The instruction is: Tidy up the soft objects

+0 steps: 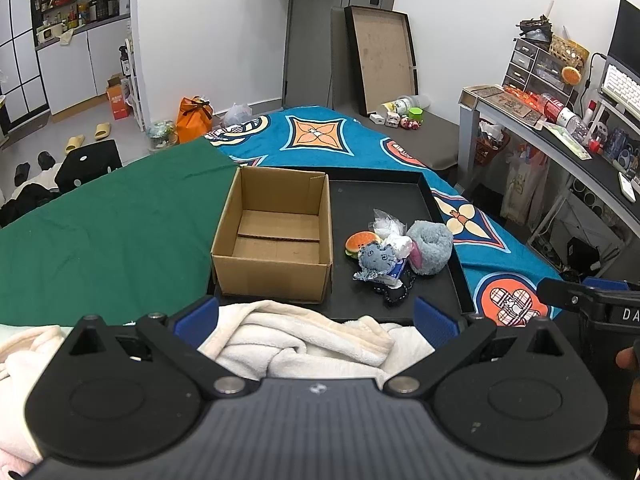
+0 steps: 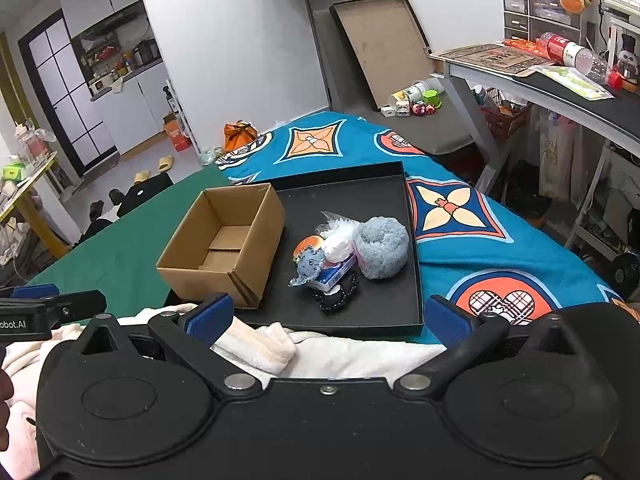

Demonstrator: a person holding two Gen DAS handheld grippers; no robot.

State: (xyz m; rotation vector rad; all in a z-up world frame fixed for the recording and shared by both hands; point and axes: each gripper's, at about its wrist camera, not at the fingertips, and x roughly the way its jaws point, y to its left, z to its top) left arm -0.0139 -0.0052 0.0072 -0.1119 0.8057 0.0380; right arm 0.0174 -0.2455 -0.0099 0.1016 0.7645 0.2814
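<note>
An empty cardboard box stands on the left part of a black tray on the bed. Beside it on the tray lies a heap of soft things: a fluffy blue-grey plush, a burger toy, a small blue plush, a clear bag and a black beaded item. My left gripper and right gripper are both open, held short of the tray above a cream blanket.
The bed has a green cloth on the left and a blue patterned cover on the right. A desk with clutter stands at the right. The right gripper also shows at the left wrist view's right edge.
</note>
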